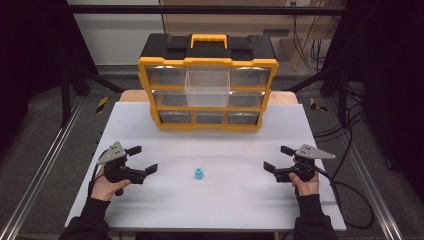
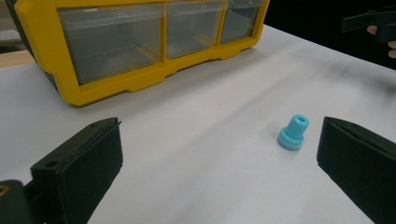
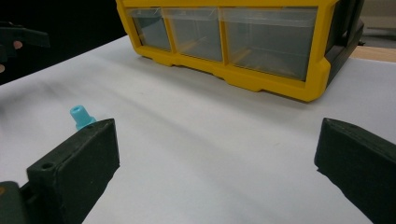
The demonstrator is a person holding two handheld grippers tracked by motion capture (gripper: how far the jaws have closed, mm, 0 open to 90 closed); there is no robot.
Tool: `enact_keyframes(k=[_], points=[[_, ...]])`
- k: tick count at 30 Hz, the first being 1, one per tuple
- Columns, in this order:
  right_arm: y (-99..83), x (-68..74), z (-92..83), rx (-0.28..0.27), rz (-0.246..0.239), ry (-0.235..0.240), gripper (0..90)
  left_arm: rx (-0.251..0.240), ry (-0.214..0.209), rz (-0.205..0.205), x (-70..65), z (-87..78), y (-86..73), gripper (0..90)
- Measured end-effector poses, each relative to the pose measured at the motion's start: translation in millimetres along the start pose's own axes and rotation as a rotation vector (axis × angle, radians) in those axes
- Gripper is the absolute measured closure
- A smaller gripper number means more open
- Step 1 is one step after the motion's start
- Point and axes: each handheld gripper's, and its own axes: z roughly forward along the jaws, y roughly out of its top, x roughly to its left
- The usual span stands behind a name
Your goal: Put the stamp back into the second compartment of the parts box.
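- Small blue part [image 1: 199,173] stands upright on the white counter [image 1: 225,205], mid-front, between both grippers, touching neither.
- Left gripper [image 1: 142,160] and right gripper [image 1: 278,159]: fingers spread apart, empty.
- Organizer [image 1: 207,82] behind; middle drawer [image 1: 207,87] seemingly pulled out.
- Step: pre-grasp. Next, likely: straddle the part, close.

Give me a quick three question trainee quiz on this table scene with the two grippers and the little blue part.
1. True or false: the left gripper holds the blue part.
2. One drawer of the yellow organizer is pulled out. Which: A top left, B top middle, C bottom right?
3. How does the blue part stand: wide base up or down?

Key: 1 false, it sits free on the white table. 2 B. 3 down.
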Motion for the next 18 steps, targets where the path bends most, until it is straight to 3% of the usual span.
enact_keyframes(k=[18], points=[[-0.6, 0.4, 0.0, 0.015, -0.015, 0.0, 0.4, 0.015, 0.004, 0.014, -7.8, 2.8, 5.5, 0.0]])
